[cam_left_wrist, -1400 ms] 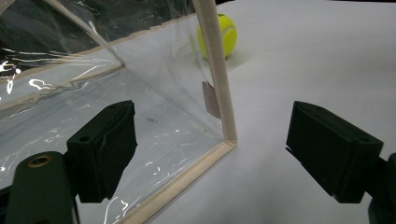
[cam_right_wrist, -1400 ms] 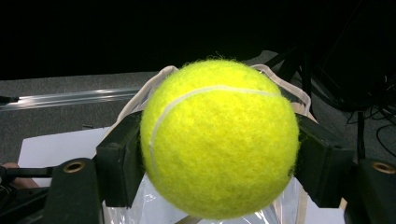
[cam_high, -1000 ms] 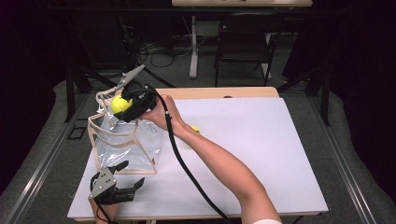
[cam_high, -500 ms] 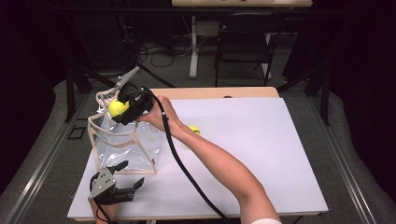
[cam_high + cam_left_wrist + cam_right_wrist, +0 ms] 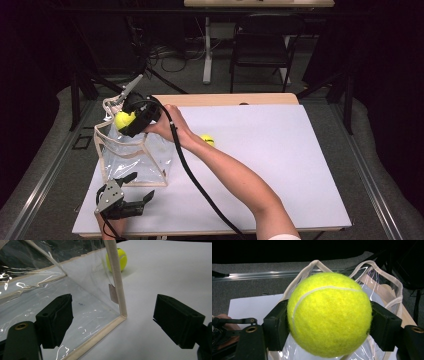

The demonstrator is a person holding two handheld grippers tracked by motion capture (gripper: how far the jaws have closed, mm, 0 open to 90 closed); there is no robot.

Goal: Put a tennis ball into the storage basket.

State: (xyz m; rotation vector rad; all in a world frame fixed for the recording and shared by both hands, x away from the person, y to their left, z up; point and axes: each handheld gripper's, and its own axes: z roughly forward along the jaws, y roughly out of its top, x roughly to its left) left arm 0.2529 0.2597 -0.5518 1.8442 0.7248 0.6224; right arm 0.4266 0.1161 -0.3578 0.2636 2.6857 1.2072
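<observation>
**Tennis ball gripped above the open clear bag**

Spread beneath both tongs: a wide white rectangular table (image 5: 280, 150). Standing on it, directly under the right gripper (image 5: 131, 120) and just ahead of the left gripper (image 5: 131, 200): a clear plastic bag with beige fabric trim and looped handles (image 5: 132, 155), mouth open upward. Near corner of that bag lying between the left tongs' black jaws, held wide apart and touching nothing. Clamped between the right tongs' jaws, above the bag's mouth: a fuzzy yellow-green tennis ball (image 5: 329, 315). Resting on the table just behind the right forearm, beyond the bag from the left tongs: a second yellow-green tennis ball (image 5: 119, 259).
</observation>
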